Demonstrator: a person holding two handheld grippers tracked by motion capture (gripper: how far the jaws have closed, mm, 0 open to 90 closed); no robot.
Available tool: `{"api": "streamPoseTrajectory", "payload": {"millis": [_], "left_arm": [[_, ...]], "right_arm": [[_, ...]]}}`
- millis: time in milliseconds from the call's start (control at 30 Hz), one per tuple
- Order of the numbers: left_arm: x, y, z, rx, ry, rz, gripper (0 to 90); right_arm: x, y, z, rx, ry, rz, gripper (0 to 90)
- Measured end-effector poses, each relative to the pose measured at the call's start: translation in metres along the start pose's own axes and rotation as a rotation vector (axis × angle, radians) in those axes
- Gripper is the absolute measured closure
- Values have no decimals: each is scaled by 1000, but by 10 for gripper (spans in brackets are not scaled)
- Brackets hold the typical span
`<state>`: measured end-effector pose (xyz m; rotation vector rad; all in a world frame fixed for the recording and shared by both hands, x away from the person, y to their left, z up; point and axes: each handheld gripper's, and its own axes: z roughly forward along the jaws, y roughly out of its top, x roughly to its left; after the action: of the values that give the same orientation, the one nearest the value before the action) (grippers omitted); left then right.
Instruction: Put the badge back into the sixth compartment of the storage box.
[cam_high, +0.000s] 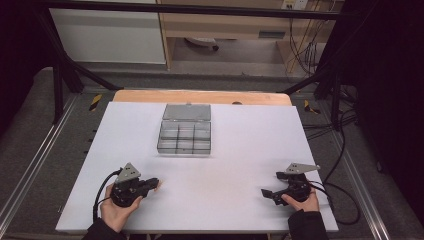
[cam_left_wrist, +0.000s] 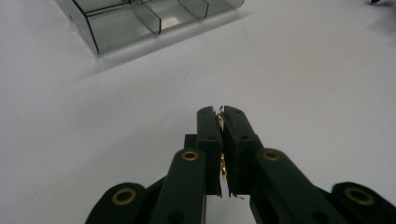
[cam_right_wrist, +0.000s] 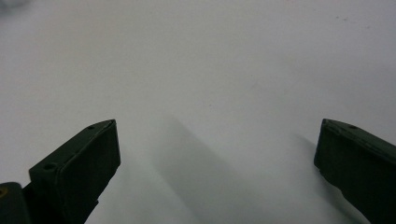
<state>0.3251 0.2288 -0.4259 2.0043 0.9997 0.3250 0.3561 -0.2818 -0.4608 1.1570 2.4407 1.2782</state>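
My left gripper (cam_left_wrist: 222, 111) is clamped on a thin gold bit (cam_left_wrist: 222, 164); clear box (cam_left_wrist: 140, 21) sits ahead, off to its left. My right gripper (cam_right_wrist: 217, 135): 2 jaws wide apart over the table (cam_right_wrist: 210, 60).

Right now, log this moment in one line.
left gripper shut on gold piece | right gripper open, empty | organizer box lid open

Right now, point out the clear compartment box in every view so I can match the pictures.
High view: the clear compartment box sits mid-table, toward the far edge.
Left gripper view: it is at the top left, cut by the frame, beyond the shut left hand-held gripper.
Right gripper view: a grey blur in the top left corner, too faint to tell.
Shared landmark: the white table top.
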Motion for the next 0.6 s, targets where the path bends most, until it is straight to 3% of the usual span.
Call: {"api": "streamPoseTrajectory", "payload": {"millis": [600], "left_arm": [[3,12,-6,-16,-2,0,859]], "right_arm": [[0,0,0,-4,-3,4,7]]}}
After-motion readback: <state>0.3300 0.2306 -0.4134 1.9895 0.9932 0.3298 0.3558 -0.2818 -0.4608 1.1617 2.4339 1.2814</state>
